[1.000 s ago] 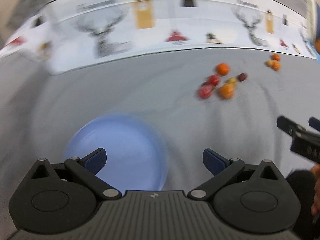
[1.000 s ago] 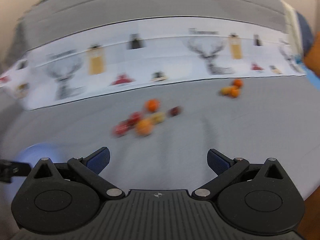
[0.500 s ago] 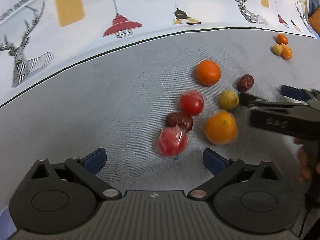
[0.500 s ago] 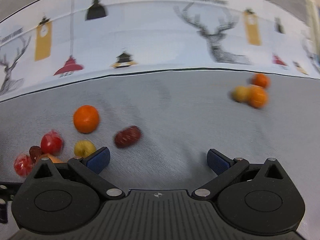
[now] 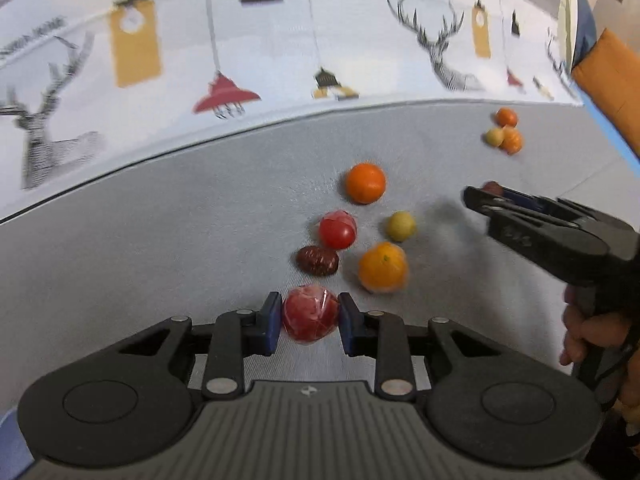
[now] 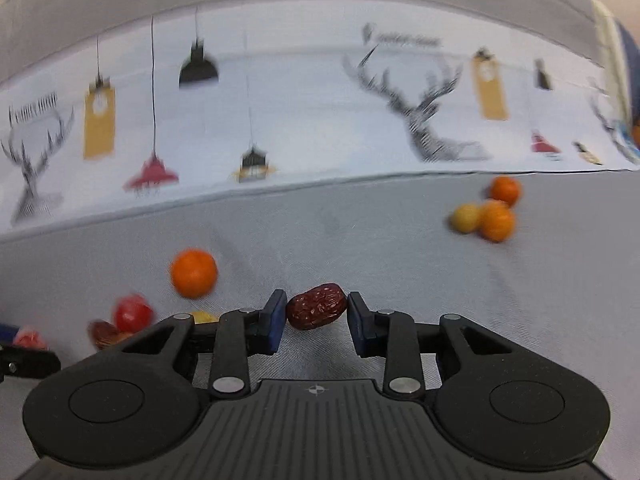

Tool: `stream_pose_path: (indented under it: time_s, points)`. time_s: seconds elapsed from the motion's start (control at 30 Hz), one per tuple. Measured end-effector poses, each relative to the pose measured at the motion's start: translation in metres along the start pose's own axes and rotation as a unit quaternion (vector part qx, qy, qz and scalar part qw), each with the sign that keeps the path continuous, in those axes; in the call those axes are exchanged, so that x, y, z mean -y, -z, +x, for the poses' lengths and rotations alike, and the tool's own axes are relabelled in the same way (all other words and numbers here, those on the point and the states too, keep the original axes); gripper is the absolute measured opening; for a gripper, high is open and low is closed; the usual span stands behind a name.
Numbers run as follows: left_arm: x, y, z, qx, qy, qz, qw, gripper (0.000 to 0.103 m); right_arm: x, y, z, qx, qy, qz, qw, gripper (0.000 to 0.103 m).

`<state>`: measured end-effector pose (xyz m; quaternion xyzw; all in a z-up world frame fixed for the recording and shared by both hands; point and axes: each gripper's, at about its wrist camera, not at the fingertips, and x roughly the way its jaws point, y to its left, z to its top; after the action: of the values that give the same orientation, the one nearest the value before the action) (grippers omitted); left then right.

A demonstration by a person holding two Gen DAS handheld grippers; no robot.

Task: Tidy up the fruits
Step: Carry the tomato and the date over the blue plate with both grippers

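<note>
Closed in since half a second ago: left claw point(image 5: 309, 320) now clenched around wrapped red fruit point(image 5: 310, 317), right claw point(image 6: 316, 318) bracketing red date point(image 6: 317, 307), both low over the surface point(image 5: 160, 240). Risk: slippery wrapper squirting free; date grip uncertain.

Small fruits were scattered on a grey cloth-covered table point(image 5: 160, 264).

A wrapped red fruit point(image 5: 310, 317), a dark red date point(image 5: 318, 260), a red tomato point(image 5: 337, 229), two oranges point(image 5: 365, 183) point(image 5: 383, 267) and a small yellow fruit point(image 5: 401, 225) were clustered together. Well apart, three small orange and yellow fruits point(image 6: 486, 210) were grouped. A white printed cloth point(image 5: 280, 32) was laid along the far edge.
</note>
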<state>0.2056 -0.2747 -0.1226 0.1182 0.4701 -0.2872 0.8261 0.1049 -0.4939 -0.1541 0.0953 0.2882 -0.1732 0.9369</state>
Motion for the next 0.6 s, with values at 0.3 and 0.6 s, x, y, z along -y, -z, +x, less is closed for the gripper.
stream_pose_path:
  time_s: [0.3, 0.6]
  points:
    - [-0.024, 0.073, -0.154, 0.015, -0.061, -0.039, 0.9973, 0.032, -0.051, 0.018, -0.164, 0.028, -0.101, 0.005, 0.994, 0.034]
    - [-0.059, 0.164, -0.255, 0.034, -0.119, -0.094, 0.9878, 0.032, -0.148, 0.069, -0.271, -0.006, -0.23, -0.063, 0.971, 0.034]
